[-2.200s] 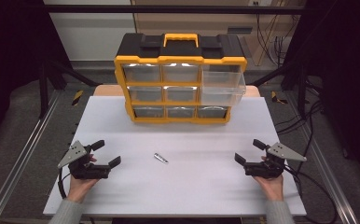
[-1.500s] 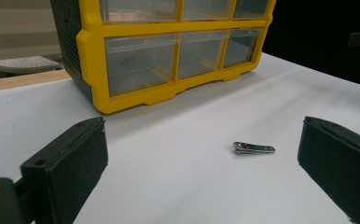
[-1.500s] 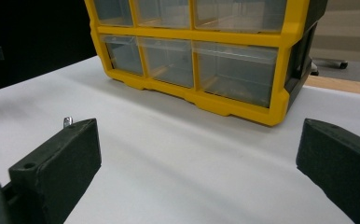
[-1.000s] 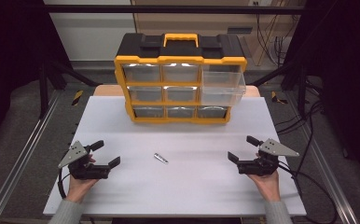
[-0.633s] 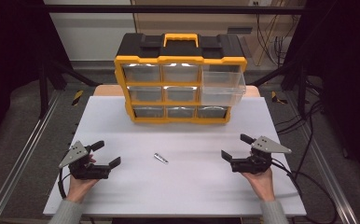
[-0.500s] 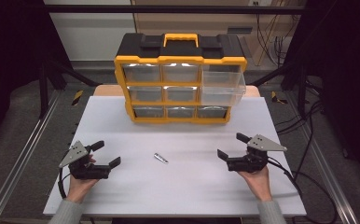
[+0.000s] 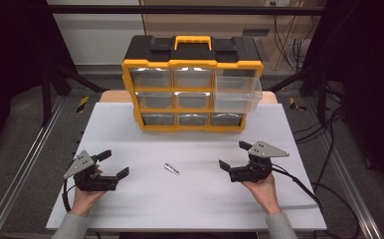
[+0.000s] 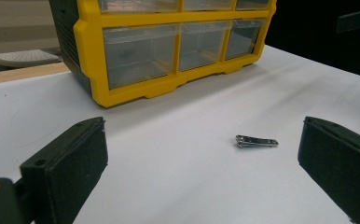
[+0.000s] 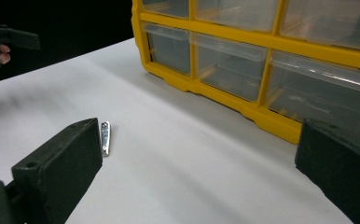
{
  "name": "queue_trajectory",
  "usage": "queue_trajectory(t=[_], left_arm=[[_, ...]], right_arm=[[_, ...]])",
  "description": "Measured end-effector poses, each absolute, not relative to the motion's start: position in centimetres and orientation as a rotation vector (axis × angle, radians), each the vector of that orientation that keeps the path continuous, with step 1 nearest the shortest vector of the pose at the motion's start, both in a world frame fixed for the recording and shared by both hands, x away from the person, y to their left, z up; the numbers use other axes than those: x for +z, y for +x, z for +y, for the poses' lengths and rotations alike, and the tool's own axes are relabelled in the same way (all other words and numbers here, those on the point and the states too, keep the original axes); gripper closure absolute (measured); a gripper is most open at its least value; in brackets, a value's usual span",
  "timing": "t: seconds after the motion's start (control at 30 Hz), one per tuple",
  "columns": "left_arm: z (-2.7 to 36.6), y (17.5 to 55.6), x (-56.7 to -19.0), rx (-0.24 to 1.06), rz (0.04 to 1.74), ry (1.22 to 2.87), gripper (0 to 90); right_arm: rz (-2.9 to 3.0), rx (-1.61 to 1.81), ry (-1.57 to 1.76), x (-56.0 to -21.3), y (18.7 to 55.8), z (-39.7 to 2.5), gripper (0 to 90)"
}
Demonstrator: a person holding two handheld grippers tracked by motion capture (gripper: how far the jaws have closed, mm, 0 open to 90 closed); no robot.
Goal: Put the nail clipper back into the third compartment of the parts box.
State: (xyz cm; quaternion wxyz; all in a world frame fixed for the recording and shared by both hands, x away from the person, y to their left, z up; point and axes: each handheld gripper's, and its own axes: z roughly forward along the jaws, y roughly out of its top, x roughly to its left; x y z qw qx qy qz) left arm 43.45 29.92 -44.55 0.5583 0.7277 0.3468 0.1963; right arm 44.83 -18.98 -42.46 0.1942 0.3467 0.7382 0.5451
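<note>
A small metal nail clipper [image 7: 171, 169] lies flat on the white table between my two grippers. The left gripper [image 7: 114, 163] rests open near the table's left front, a hand's width left of the clipper. In the left gripper view [image 8: 201, 154] the clipper [image 8: 256, 141] lies ahead, toward the right jaw. My right gripper [image 7: 233, 155] is open too and sits to the right of the clipper. Its own view [image 9: 197, 158] has the clipper [image 9: 105, 137] just beyond the left jaw's tip. Nothing is between either pair of jaws.
A yellow and black drawer organizer [image 7: 192, 84] stands at the back of the table, with its top right clear drawer [image 7: 237, 92] pulled out. Its lower drawers [image 9: 229, 60] are closed. The tabletop [image 7: 190, 204] is plain white. Cables trail off the right edge.
The right gripper has slid left and slightly forward toward the clipper, staying open. The left gripper and the clipper have not moved.
</note>
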Motion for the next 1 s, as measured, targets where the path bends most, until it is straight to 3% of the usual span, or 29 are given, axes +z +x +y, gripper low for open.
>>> queue_trajectory(t=[1.0], left_arm=[[29.9, 43.5, -44.6, 0.460, 0.819, 1.724, 1.2]], right_arm=[[2.204, 1.495, 0.906, -42.8, 47.4, -11.4, 2.4]])
